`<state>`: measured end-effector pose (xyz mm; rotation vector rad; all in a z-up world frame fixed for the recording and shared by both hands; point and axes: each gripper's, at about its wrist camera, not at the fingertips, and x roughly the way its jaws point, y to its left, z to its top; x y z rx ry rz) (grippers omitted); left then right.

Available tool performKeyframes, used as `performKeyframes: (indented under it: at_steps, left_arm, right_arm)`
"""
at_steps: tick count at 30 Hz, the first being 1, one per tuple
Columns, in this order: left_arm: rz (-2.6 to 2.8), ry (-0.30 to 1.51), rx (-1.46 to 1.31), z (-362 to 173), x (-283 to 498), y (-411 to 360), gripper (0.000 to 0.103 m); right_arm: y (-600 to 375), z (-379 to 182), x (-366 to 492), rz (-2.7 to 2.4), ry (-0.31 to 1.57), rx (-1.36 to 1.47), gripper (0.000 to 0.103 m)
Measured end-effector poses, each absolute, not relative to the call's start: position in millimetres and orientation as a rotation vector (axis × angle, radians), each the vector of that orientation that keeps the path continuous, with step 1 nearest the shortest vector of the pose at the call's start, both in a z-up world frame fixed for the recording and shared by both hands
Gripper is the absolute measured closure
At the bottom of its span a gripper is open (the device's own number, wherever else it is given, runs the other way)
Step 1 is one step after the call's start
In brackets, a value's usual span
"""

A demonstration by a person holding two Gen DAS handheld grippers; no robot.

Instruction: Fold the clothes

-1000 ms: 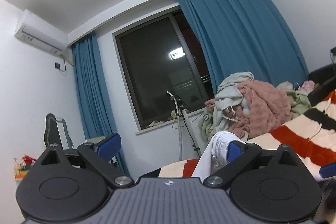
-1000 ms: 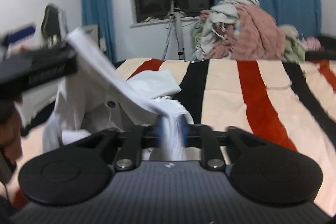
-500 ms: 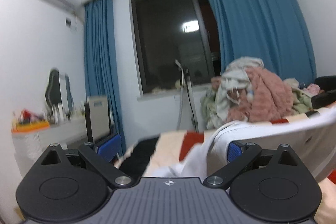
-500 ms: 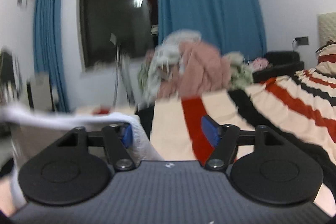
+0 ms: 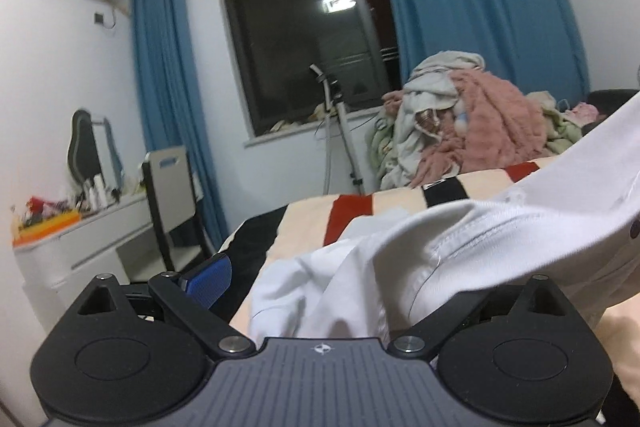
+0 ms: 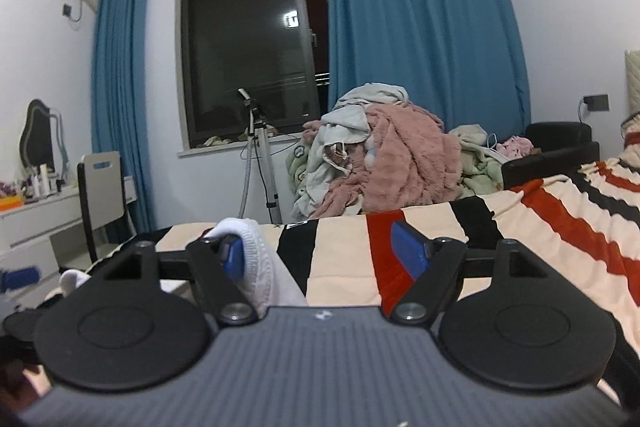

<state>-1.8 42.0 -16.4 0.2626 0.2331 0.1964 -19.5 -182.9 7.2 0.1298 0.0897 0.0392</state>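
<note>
A white shirt (image 5: 460, 247) lies bunched across the striped bed (image 5: 320, 223) and drapes over the right side of my left gripper (image 5: 340, 275). That gripper's jaws stand wide apart; its blue left pad (image 5: 210, 277) shows and the right pad is hidden under cloth. In the right wrist view my right gripper (image 6: 326, 251) is open too, with both blue pads apart. A ribbed white edge of the shirt (image 6: 260, 259) rests against its left pad (image 6: 232, 255), not clamped.
A heap of pink and pale clothes (image 6: 380, 163) sits at the far end of the bed (image 6: 520, 227). A white desk (image 5: 88, 231) with a chair (image 5: 172, 195) stands at the left. A metal stand (image 6: 260, 163) is below the window.
One second ago my right gripper was shut on the shirt; now it is open and the cloth rests on its left pad. Both views swung and the shirt spread over my left gripper.
</note>
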Motion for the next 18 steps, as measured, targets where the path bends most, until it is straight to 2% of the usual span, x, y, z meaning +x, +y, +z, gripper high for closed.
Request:
performKeyframes:
  at_steps: [5,7,12,15,17,18]
  left_arm:
    - [0.319,0.161,0.153,-9,-16,61,0.004]
    - [0.358,0.126,0.055,2,-32,79,0.001]
    - [0.443,0.146,-0.062,10,-62,108,0.001]
    - [0.449,0.199,-0.110,10,-72,119,0.001]
    - [0.445,0.223,-0.138,10,-83,124,0.001]
    - [0.436,0.232,-0.160,12,-88,127,0.000]
  right_arm:
    - [-181,-4,-11,0.004,0.179,0.068,0.028]
    - [-180,-17,2,0.017,0.284,0.061,0.023]
    - [-158,-57,24,0.120,0.534,0.054,0.024]
    - [-149,-66,18,0.060,0.552,0.035,0.024]
    - [-157,-63,6,-0.030,0.505,0.084,0.024]
    - [-163,-60,-2,-0.078,0.465,0.123,0.020]
